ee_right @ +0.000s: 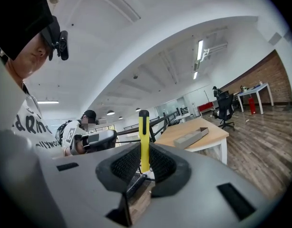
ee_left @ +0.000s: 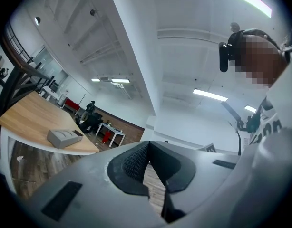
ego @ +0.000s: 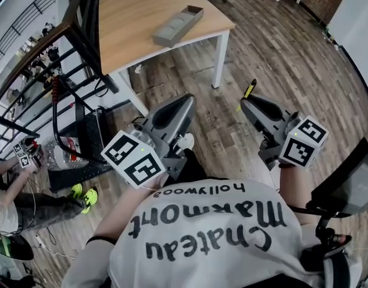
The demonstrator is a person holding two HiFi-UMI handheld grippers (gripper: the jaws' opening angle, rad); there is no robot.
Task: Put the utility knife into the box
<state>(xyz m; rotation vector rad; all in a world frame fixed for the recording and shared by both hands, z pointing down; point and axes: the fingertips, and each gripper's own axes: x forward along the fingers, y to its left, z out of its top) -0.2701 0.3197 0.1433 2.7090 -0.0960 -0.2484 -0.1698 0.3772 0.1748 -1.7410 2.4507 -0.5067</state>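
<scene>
Utility knife (ee_right: pixel 144 137), yellow, stands clamped in right gripper (ee_right: pixel 144 164), w/ box (ego: pixel 178 25) away near table (ego: pixel 130 41) right edge. Left gripper (ee_left: pixel 147 161) closed, empty. Prob. light, stiff, slick; mid-body hold suits.

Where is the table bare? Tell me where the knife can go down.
The table is bare between the box and the black frame, and behind the box. Tight between the box and the near and right edges. The right gripper holds the knife.
</scene>
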